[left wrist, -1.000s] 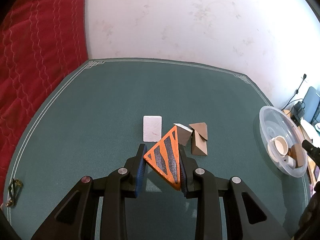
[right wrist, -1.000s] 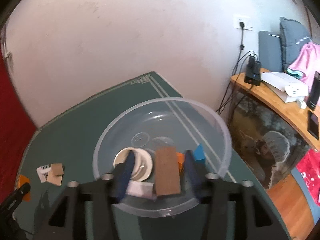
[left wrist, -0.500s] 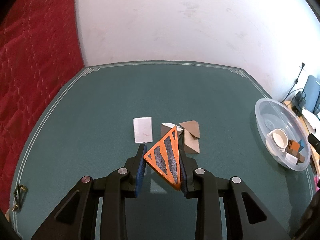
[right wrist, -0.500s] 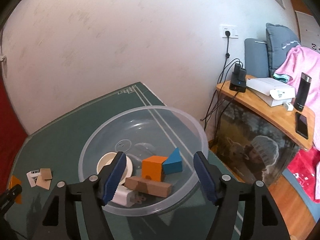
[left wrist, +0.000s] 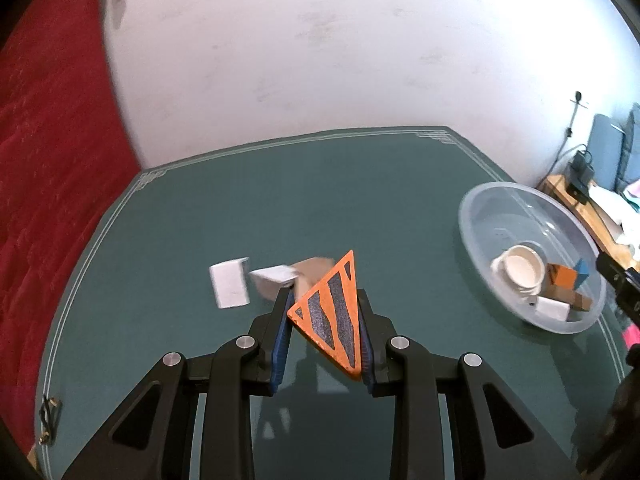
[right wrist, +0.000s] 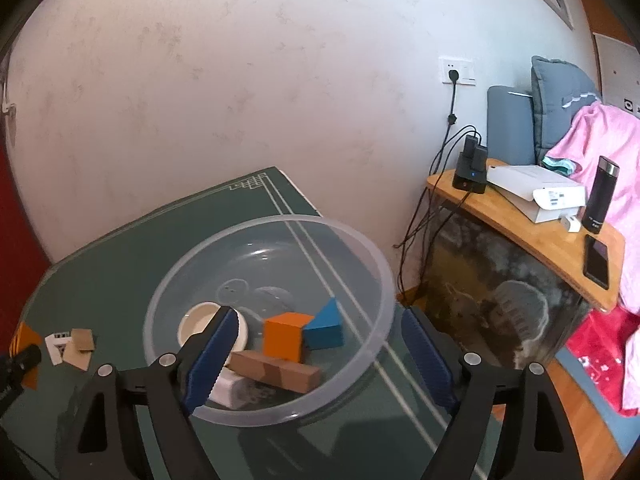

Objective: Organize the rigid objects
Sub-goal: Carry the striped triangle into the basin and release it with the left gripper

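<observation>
The left hand-held gripper (left wrist: 325,330) is clamped on an orange triangular block with black striped panels (left wrist: 330,314), gripped by its side faces and carried above the green felt table (left wrist: 280,184). On the table beyond the block lie a flat white rectangular piece (left wrist: 229,283), a white-topped block (left wrist: 272,278) and a brown cardboard-coloured block (left wrist: 314,266), close together; motion blur hides their exact contact.

The right hand-held gripper (right wrist: 318,354) hangs over the near rim of a clear round plastic bowl (right wrist: 360,248). Its jaws are opening, stand wide, and grip nothing. The bowl sits near the table's right edge and contains a white round cup (right wrist: 200,320), an orange cube (right wrist: 284,338), a blue wedge (right wrist: 326,326), a brown rectangular wooden bar (right wrist: 276,370) and a white block (right wrist: 228,390).
</observation>
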A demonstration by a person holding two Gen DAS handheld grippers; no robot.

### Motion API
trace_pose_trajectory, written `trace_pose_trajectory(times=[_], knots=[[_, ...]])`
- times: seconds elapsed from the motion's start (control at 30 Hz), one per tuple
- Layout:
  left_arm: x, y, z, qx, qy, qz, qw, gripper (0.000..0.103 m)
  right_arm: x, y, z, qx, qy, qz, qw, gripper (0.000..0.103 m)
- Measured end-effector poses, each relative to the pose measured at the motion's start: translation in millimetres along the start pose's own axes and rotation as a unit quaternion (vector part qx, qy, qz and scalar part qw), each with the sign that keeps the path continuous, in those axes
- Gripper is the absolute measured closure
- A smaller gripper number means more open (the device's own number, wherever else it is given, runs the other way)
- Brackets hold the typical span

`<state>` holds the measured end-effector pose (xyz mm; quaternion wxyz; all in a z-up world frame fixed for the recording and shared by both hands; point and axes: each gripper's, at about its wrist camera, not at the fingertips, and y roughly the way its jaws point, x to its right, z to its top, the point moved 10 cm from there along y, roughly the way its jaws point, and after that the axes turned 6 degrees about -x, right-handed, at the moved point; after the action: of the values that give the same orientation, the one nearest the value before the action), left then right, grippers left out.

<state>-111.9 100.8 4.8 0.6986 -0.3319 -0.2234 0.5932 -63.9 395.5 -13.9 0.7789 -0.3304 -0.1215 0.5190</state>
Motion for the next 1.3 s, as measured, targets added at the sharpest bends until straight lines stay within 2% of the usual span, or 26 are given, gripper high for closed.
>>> trace_pose_trajectory(times=[0.37, 0.53, 0.9, 0.93, 1.0, 1.03, 1.07, 1.3], knots=[[81, 6, 29, -0.011, 0.053, -0.052, 0.9972, 0.073, 22, -5, 3, 0.025, 0.038, -0.014, 0.999, 0.014], [111, 12, 39, -0.017, 0.067, -0.073, 0.9949, 0.073, 28, -8, 4, 0.037, 0.05, -0.014, 0.998, 0.013], [161, 23, 54, -0.026, 0.095, -0.113, 0.9888, 0.072, 31, -6, 2, 0.033, 0.062, -0.006, 0.998, 0.013], [165, 25, 57, -0.027, 0.094, -0.12, 0.988, 0.07, 31, -6, 2, 0.033, 0.061, -0.006, 0.998, 0.013], [168, 27, 61, -0.027, 0.093, -0.123, 0.9876, 0.061, 31, -6, 0, 0.032, 0.06, -0.005, 0.998, 0.013], [167, 27, 63, -0.023, 0.093, -0.122, 0.9879, 0.05, 31, -5, 0, 0.032, 0.06, -0.005, 0.998, 0.013], [166, 27, 65, -0.018, 0.091, -0.117, 0.9888, 0.044, 31, -5, 0, 0.032, 0.06, -0.005, 0.998, 0.013], [146, 29, 63, -0.014, 0.081, -0.101, 0.9915, 0.043, 29, -6, -1, 0.032, 0.057, -0.003, 0.998, 0.013]])
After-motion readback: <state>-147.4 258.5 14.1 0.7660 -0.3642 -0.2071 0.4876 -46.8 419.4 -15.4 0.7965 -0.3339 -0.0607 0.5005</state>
